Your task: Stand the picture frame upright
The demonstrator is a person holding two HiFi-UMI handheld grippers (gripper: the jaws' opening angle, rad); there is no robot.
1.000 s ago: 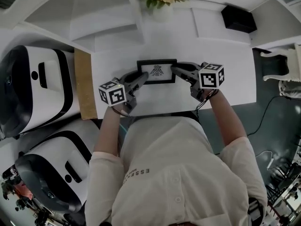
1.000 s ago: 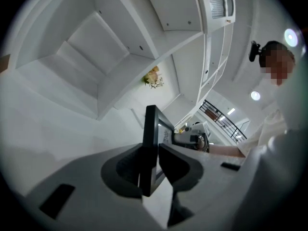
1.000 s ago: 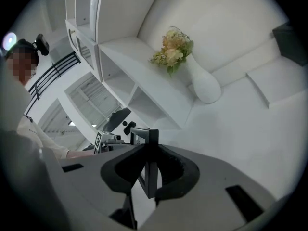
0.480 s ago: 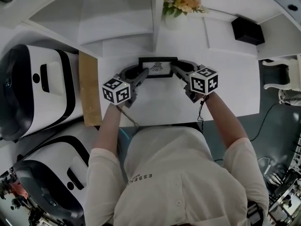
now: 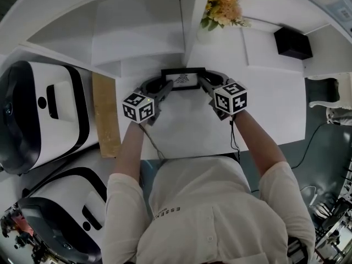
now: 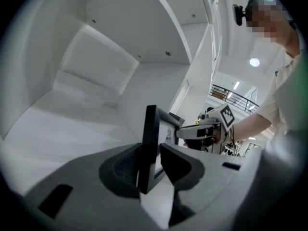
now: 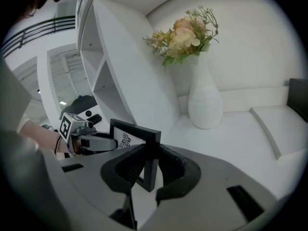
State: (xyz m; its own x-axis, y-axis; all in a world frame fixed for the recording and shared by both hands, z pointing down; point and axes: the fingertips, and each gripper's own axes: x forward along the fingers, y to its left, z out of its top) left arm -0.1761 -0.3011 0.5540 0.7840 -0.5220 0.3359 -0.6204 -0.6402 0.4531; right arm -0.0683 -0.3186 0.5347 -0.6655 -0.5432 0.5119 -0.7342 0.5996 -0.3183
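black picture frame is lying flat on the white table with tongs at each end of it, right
Not flat: the picture frame stands upright on the white table, as the left gripper view shows. Tongs are at each end of it. The right tongs grip it, and the left tongs are opening with the frame's edge between them.
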